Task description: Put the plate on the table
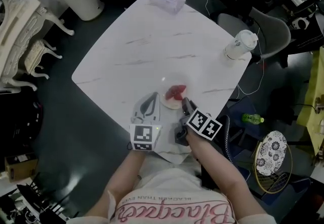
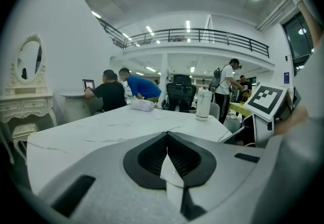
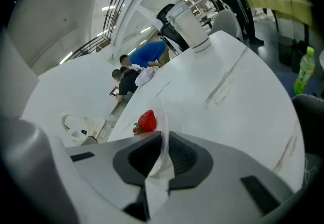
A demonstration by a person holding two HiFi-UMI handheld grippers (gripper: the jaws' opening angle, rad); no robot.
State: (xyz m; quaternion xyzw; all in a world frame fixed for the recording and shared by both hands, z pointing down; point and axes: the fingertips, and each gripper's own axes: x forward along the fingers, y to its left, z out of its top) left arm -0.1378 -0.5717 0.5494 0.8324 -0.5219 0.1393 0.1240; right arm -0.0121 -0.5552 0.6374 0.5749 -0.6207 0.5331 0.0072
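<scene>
One rim pinch by the right gripper steadies the plate and its strawberry; the left gripper, closed on nothing, rests beside the plate.

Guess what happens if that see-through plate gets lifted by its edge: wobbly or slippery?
Probably light and stiff: the plate looks thin and clear, and the right gripper pinches only its rim. Held at one edge, it may tilt. The rounded strawberry on it could then roll or slide off.

Clear glossy plate, marble-look table
</scene>
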